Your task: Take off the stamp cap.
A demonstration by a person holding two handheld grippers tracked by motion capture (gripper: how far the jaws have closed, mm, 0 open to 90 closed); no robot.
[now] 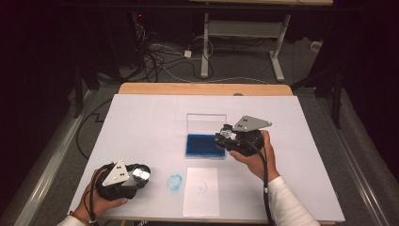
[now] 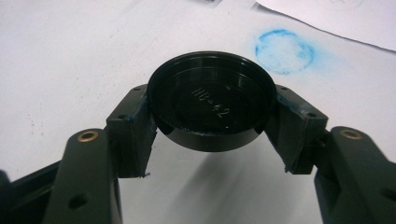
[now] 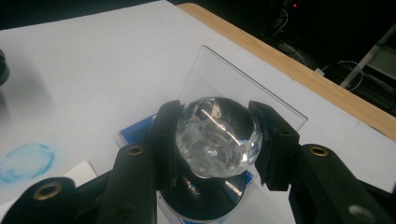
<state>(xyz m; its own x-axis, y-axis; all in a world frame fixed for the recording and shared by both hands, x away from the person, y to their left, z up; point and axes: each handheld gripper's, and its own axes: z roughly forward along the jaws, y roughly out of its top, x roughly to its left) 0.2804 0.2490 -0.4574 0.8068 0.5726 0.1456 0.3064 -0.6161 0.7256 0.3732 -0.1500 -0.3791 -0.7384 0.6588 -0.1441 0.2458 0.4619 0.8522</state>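
We see the left hand-held gripper (image 2: 211,140) low over the white-covered table (image 1: 141,122) at its near left corner, its jaws clamped on the rim of a round black cap (image 2: 211,108) that sits just beside a smudged blue ring print (image 2: 284,51). The right hand-held gripper (image 3: 215,140) is closed on a clear faceted stamp knob (image 3: 217,135), whose dark round base hangs above the blue ink pad (image 1: 203,145). The pad's clear lid (image 1: 206,123) stands upright behind it, and a white paper sheet (image 1: 201,190) lies nearer to us.

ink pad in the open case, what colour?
Dark blue ink pad; clearest in the high view.
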